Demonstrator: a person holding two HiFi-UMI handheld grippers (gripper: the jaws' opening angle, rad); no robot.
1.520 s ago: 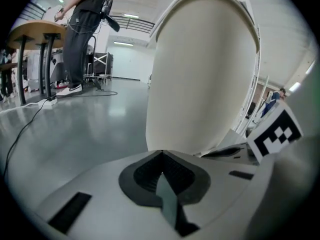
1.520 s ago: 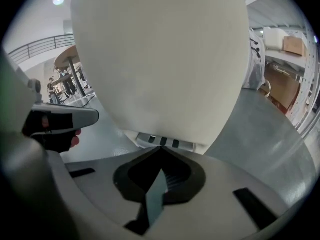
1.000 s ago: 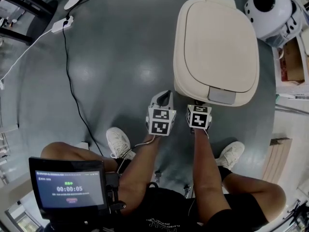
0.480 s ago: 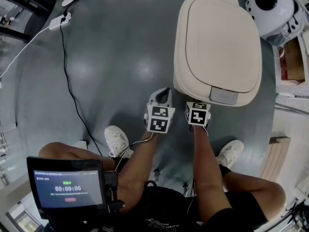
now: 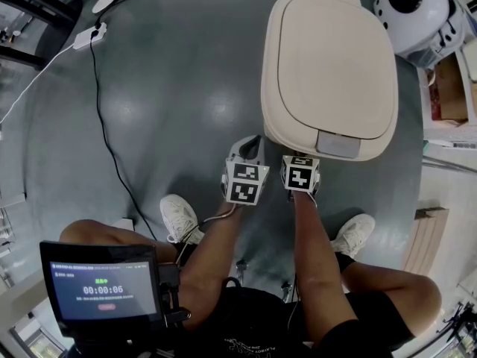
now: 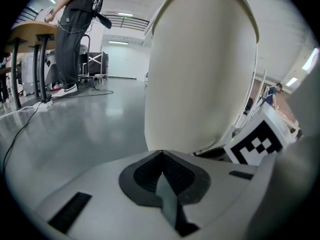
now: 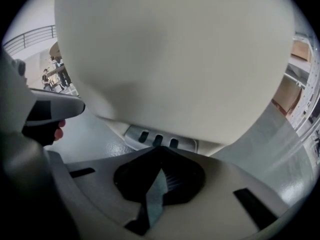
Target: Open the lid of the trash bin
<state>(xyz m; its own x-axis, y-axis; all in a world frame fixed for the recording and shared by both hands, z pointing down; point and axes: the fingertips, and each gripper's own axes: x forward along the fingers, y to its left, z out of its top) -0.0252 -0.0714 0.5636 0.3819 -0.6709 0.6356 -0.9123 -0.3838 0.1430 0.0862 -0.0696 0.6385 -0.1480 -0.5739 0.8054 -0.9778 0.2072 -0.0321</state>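
Trash bin (image 5: 328,58) smooth matt plastic, seemingly; floor (image 5: 171,88) glossy.

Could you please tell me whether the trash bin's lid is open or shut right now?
Shut. In the head view the cream lid lies flat on the bin, with no gap showing its inside.

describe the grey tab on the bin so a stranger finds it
Find the big cream trash bin on the grey floor. On the near edge of its closed lid, just ahead of the right gripper, sits the grey tab, the only grey patch on it.
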